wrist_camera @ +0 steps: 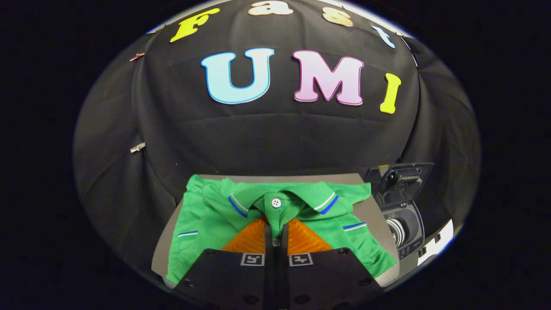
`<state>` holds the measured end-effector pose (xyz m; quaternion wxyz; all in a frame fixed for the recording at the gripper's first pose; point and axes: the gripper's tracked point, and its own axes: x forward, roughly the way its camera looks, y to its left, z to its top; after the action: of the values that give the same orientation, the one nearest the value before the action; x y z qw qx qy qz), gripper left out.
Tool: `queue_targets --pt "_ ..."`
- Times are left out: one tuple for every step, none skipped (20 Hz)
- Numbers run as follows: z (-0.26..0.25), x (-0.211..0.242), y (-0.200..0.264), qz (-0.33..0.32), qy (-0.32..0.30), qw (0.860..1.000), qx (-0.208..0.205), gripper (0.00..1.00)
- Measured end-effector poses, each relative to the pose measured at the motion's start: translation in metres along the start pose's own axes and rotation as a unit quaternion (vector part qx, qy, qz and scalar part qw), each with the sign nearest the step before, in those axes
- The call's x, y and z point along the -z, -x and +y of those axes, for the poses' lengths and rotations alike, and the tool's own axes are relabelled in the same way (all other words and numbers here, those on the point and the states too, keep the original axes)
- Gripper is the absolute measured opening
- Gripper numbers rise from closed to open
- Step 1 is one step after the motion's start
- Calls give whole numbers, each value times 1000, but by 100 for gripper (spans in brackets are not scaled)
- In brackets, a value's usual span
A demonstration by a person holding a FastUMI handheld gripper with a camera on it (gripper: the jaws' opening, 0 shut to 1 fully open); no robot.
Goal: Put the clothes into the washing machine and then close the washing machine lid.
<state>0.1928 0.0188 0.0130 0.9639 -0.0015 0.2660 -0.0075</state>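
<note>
Gripper view: jaws [276, 228] pinching nearly closed on green polo shirt [275, 209] placket, lying on worktop [379, 215]; washing machine [402, 215] open beyond right. Risk: thin pinch slipping while I am lifting.

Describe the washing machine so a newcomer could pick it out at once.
Start at the grey table where the green polo shirt lies, pinched at its placket by the closed claw. Past the shirt's far sleeve stands the small washing machine, the one dark, boxy thing there, its lid raised.
</note>
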Motion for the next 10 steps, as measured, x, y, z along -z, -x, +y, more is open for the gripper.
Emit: queue_targets --pt "-1 -8 5 -9 3 1000 0 6" --pt "-3 -16 11 -17 4 1000 4 6" --pt "-4 -24 16 -27 1 1000 3 6" --pt "-7 -31 20 -35 -4 999 4 6" --pt "-9 -38 24 -44 -6 999 4 6" --pt "-11 -46 28 -54 -8 999 2 6" --pt "-15 -56 34 -66 -9 998 7 6" --pt "-18 -64 39 -76 -11 997 7 6" --pt "-21 -72 43 -84 -11 996 13 6" --pt "-28 -78 47 -91 -10 996 19 6"
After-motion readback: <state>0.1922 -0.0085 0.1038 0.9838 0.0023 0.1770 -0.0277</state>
